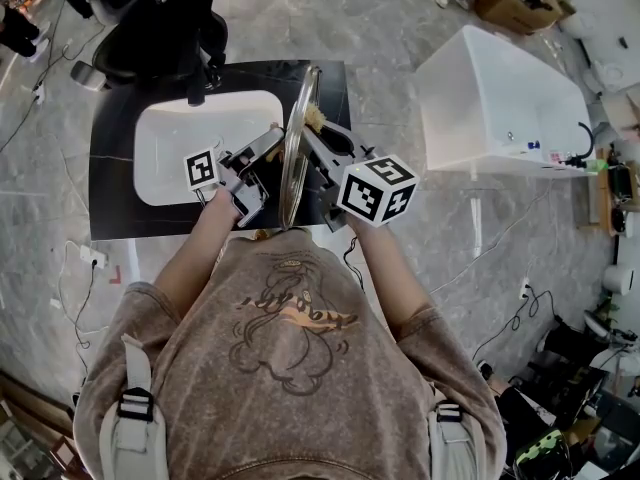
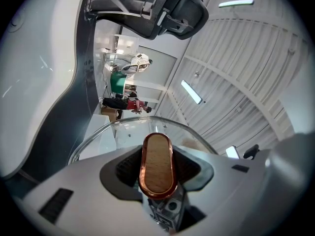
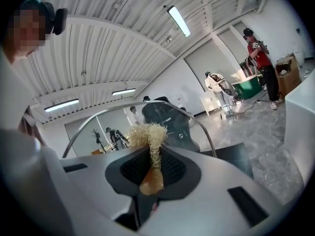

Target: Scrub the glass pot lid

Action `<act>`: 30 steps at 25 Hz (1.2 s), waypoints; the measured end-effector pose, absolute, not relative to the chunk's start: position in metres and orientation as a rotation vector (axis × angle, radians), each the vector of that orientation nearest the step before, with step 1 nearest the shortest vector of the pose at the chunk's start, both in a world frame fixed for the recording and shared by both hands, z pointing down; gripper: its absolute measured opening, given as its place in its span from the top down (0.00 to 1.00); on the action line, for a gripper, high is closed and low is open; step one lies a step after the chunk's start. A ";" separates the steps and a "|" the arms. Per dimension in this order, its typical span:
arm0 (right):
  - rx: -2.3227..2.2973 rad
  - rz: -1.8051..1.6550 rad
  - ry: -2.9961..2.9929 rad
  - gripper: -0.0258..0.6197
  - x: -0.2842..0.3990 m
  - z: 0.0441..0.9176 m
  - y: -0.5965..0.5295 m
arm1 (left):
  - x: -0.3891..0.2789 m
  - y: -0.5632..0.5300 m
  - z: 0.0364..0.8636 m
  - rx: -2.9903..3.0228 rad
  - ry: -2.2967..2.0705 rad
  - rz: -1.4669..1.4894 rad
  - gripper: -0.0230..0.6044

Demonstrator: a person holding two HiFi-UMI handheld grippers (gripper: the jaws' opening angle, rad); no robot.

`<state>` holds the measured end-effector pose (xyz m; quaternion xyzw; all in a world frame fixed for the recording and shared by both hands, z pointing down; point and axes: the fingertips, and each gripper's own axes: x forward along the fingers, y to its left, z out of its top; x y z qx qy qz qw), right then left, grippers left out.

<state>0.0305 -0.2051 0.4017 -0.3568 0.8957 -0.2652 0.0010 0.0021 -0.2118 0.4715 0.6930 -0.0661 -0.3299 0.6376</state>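
Observation:
The glass pot lid (image 1: 297, 143) stands on edge over the counter, between my two grippers. My left gripper (image 1: 258, 156) is shut on the lid's wooden, copper-rimmed knob (image 2: 157, 165), with the glass dome (image 2: 118, 134) showing just behind the knob. From the other side my right gripper (image 1: 322, 140) is shut on a straw-coloured scrub brush (image 3: 148, 140). The brush's bristles (image 1: 315, 118) lie against the lid's underside, near its metal rim (image 3: 203, 123).
A white sink basin (image 1: 165, 153) is set in a black counter (image 1: 110, 183), with a dark faucet (image 1: 203, 76) at its far edge. A white tub (image 1: 490, 98) stands on the floor to the right. An office chair (image 1: 150, 18) is behind the counter.

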 end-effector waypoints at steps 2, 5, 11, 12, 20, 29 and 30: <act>-1.151 -0.842 2.814 0.88 0.033 0.411 -0.208 | 0.004 -0.211 0.470 1.583 -0.140 -0.752 0.68; -1.196 -0.868 2.810 0.88 0.037 0.425 -0.212 | 0.007 -0.209 0.467 1.578 -0.127 -0.750 0.68; -1.243 -0.927 2.788 0.88 0.044 0.449 -0.217 | 0.010 -0.205 0.468 1.583 -0.126 -0.733 0.68; -1.251 -0.934 2.789 0.88 0.045 0.453 -0.217 | 0.010 -0.205 0.468 1.581 -0.125 -0.733 0.68; -1.322 -1.007 2.805 0.88 0.050 0.488 -0.217 | 0.010 -0.201 0.467 1.566 -0.103 -0.743 0.68; -1.354 -1.119 2.836 0.88 0.050 0.526 -0.204 | 0.007 -0.201 0.464 1.579 -0.106 -0.746 0.68; -1.355 -1.133 2.839 0.88 0.049 0.530 -0.202 | 0.007 -0.202 0.465 1.581 -0.106 -0.744 0.68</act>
